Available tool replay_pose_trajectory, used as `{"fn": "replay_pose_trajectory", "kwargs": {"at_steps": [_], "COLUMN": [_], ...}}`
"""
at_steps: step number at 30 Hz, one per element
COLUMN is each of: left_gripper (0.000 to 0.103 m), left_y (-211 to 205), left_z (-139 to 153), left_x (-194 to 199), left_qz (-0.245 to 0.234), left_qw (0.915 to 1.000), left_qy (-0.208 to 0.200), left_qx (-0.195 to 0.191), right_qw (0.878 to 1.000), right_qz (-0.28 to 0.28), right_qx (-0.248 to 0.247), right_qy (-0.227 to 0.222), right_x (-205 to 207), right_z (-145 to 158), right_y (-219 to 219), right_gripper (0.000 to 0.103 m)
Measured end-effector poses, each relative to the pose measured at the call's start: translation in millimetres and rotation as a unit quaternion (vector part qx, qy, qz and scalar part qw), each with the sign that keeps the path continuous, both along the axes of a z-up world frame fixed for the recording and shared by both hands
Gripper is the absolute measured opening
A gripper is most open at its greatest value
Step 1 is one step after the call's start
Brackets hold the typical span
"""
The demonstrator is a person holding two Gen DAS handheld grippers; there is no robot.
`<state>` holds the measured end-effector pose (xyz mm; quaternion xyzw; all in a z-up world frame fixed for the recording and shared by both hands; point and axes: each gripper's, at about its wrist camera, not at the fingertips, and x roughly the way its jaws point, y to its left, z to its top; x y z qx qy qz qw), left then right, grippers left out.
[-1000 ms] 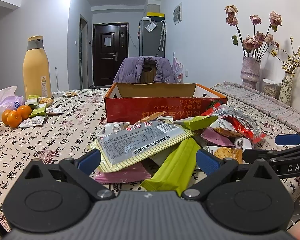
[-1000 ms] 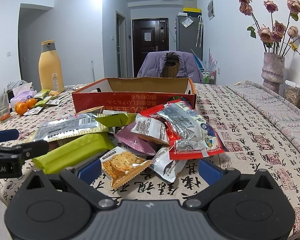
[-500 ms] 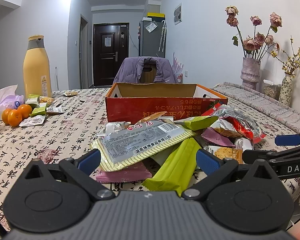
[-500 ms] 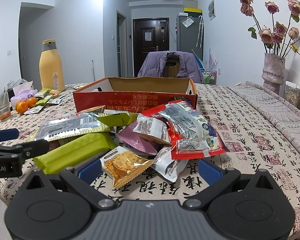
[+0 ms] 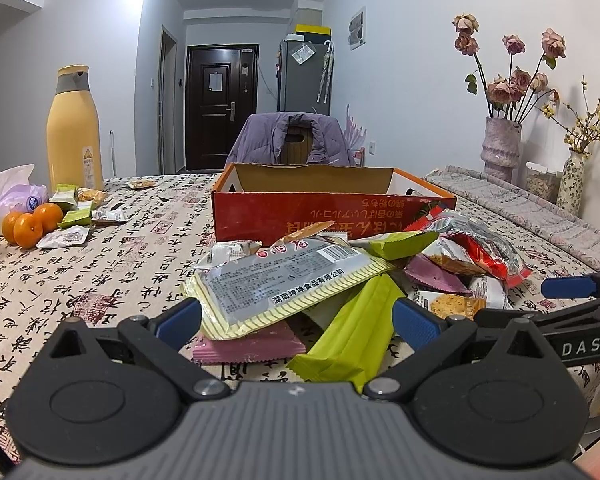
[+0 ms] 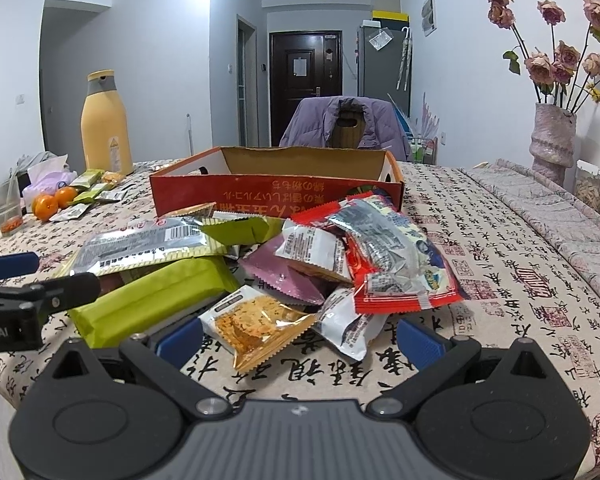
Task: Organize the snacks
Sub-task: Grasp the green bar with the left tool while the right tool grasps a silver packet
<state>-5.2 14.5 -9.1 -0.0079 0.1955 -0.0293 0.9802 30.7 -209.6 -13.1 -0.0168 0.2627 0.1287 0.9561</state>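
Both claws gaped wide and empty at the bottom of frame: left claw [image 5: 296, 322] and right claw [image 6: 298, 338] faced the snack pile [image 6: 260, 264], mid-frame before a red box [image 6: 276, 192] on the counter [image 6: 500, 280].

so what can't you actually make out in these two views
- Inside of the red box: both views; its near wall hides the floor, so contents are unknown.
- Pink packet: left view; mostly buried under the big silver packet.
- Small packets by the oranges: right view; too small to read.
- Right hand-held gripper: left view; cut off by the frame edge.
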Motion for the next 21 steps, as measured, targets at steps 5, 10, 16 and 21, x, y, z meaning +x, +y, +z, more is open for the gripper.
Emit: {"fn": "replay_pose_trajectory", "kwargs": {"at_steps": [5, 10, 16, 21], "left_gripper": [0.103, 0.103, 0.103, 0.103], "left_y": [4, 9, 14, 17], "left_z": [-1, -3, -5, -6], "left_x": [2, 4, 6, 6], "left_qz": [0.004, 0.006, 0.008, 0.009], "left_qw": [1.0000, 1.0000, 0.9999, 0.9999], "left_qy": [0.002, 0.005, 0.008, 0.009], "left_qx": [-0.001, -0.004, -0.007, -0.010], "right_qw": [1.000, 0.999, 0.998, 0.997], "right_qz": [0.008, 0.022, 0.047, 0.060], "right_qx": [-0.011, -0.024, -0.041, -0.043], "right_qy": [-0.002, 0.002, 0.003, 0.020], "right_x": [4, 14, 30, 45], "right_z": [-3, -6, -8, -14], "right_y": [12, 24, 41, 46], "right_gripper": [0.103, 0.102, 0.094, 0.085]}}
